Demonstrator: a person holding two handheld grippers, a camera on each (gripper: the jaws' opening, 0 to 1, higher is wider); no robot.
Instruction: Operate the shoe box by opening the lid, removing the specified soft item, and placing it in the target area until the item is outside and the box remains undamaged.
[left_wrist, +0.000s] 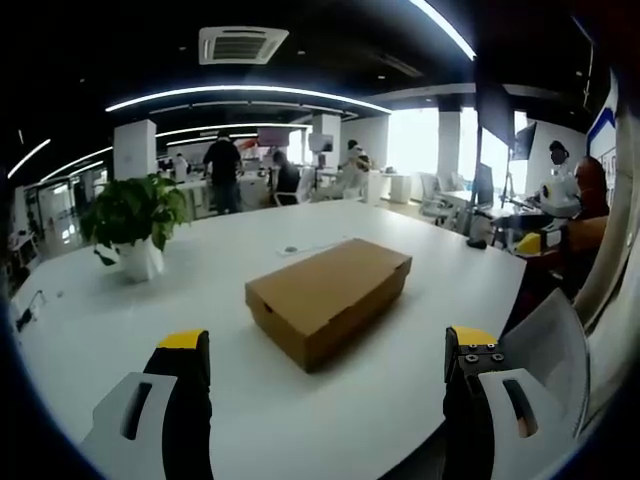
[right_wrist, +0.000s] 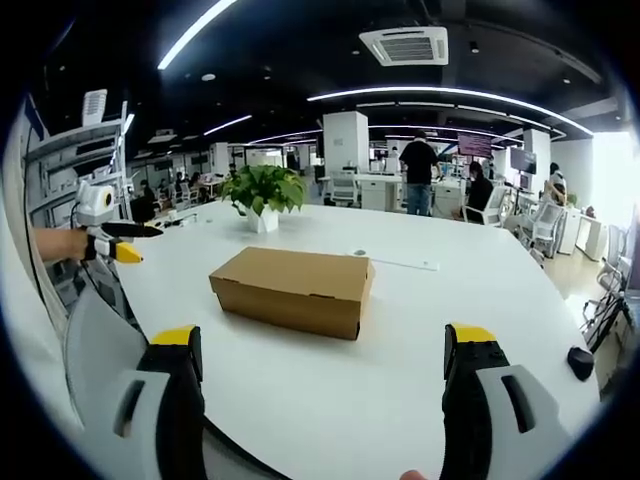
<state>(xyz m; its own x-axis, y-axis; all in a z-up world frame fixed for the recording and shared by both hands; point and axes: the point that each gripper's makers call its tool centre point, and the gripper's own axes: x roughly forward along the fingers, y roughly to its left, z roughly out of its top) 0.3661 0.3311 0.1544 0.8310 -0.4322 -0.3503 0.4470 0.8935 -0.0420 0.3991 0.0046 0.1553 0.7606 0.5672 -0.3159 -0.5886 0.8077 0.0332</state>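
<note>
A closed brown cardboard shoe box (left_wrist: 330, 295) lies on the white table (left_wrist: 200, 300), lid down and flat. In the left gripper view, my left gripper (left_wrist: 328, 345) stands open just short of the box, its yellow-tipped jaws wide apart and holding nothing. The right gripper view has the same box (right_wrist: 295, 290) a little ahead of my right gripper (right_wrist: 324, 340), which is also open and not holding anything. A hand holds the other gripper (right_wrist: 122, 243) at the far left of that view. The soft item is hidden inside the box.
A potted green plant (left_wrist: 135, 215) (right_wrist: 262, 190) stands on the table beyond the box. A small dark disc (right_wrist: 360, 253) and a white strip (right_wrist: 405, 263) lie behind the box. A black mouse (right_wrist: 580, 362) sits near the table's right edge. People work at desks far behind.
</note>
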